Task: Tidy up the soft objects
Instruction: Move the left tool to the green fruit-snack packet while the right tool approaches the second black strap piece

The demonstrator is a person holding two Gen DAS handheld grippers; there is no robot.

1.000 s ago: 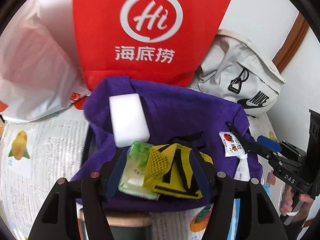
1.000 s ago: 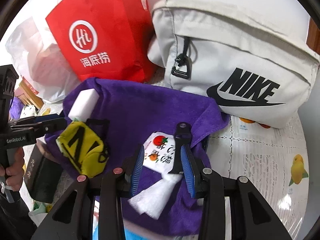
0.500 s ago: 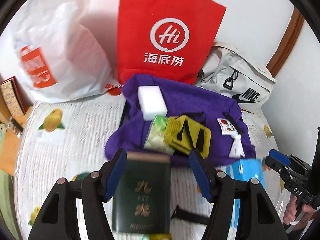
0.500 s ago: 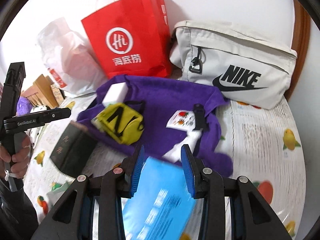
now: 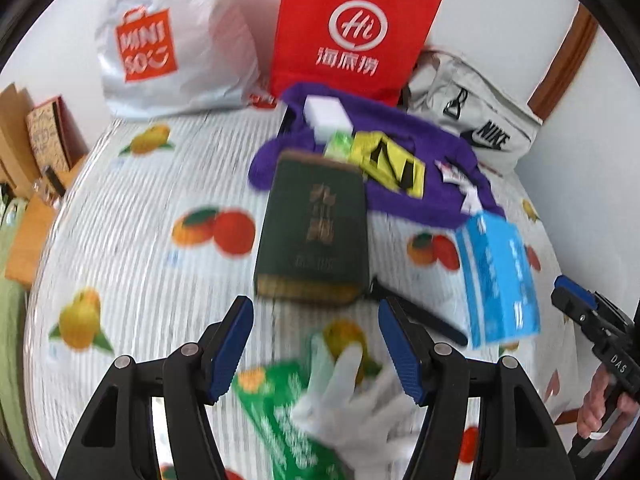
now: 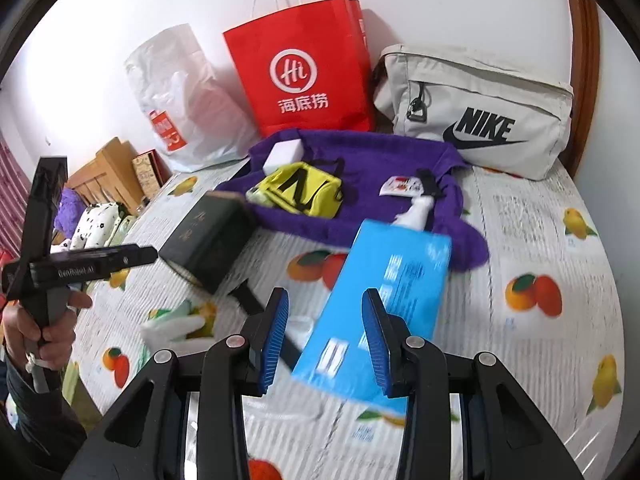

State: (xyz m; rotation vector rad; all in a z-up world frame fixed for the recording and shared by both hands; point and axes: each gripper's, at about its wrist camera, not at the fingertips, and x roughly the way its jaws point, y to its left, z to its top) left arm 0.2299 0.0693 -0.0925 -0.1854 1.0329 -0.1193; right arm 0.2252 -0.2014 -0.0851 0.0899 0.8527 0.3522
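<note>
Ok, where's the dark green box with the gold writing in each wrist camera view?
Left wrist: the dark green box lies centre frame, just ahead of the open left gripper.
Right wrist: the same box sits left of centre, beside the purple towel.
Shared landmark: the red Hi paper bag stands behind it against the wall.

— How do the jaws stand?
— Left gripper [image 5: 316, 354]: jaws spread wide, gripping nothing; right gripper [image 6: 325, 336]: jaws parted too, empty; a bare hand [image 6: 38, 334] grasps the left handle.
</note>
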